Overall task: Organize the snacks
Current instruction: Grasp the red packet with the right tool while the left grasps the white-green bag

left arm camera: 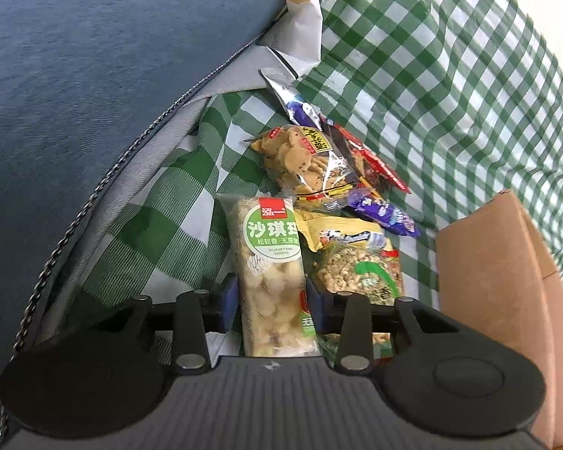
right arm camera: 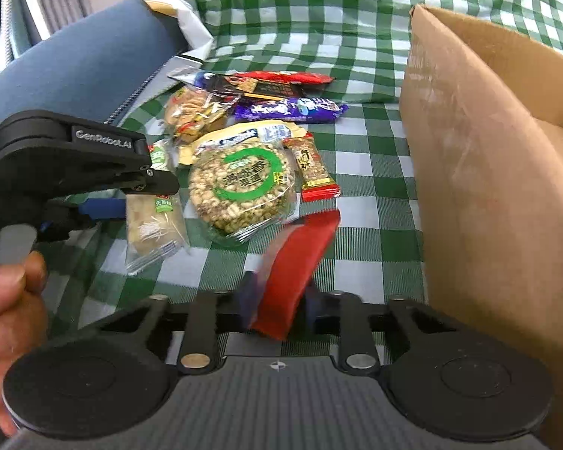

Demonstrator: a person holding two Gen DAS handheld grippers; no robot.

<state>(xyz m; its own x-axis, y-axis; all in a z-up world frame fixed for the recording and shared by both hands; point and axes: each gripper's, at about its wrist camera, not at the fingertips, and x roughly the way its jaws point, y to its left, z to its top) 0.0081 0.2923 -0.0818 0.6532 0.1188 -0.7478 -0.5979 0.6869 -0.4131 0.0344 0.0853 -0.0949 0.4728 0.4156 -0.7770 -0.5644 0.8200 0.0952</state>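
On a surface spread with a green-and-white checked cloth (right arm camera: pixel 356 172), a heap of snacks lies just left of an open cardboard box (right arm camera: pixel 480 157). The left hand-held gripper (left arm camera: pixel 272 300) has its blue pads closed against both long sides of a rice-cake bar (left arm camera: pixel 270 262) in a clear wrapper with a green label, which lies flat on the cloth; a person's hand (right arm camera: pixel 3 300) holds that tool at the left edge of the right wrist view. The right hand-held gripper (right arm camera: pixel 277 300) is nearly closed, pinching a blurred red packet (right arm camera: pixel 296 262) that stands up between its pads, near the box's front corner. Just beyond sit a round puffed-grain cake (right arm camera: pixel 240 187), a small red-ended peanut bar (right arm camera: pixel 315 172), a yellow packet (left arm camera: pixel 337 234), a bag of small biscuits (left arm camera: pixel 304 161), a purple bar (right arm camera: pixel 292 108) and a red-and-black packet (right arm camera: pixel 274 82). A blue cushion (left arm camera: pixel 94 75) rises at the left.
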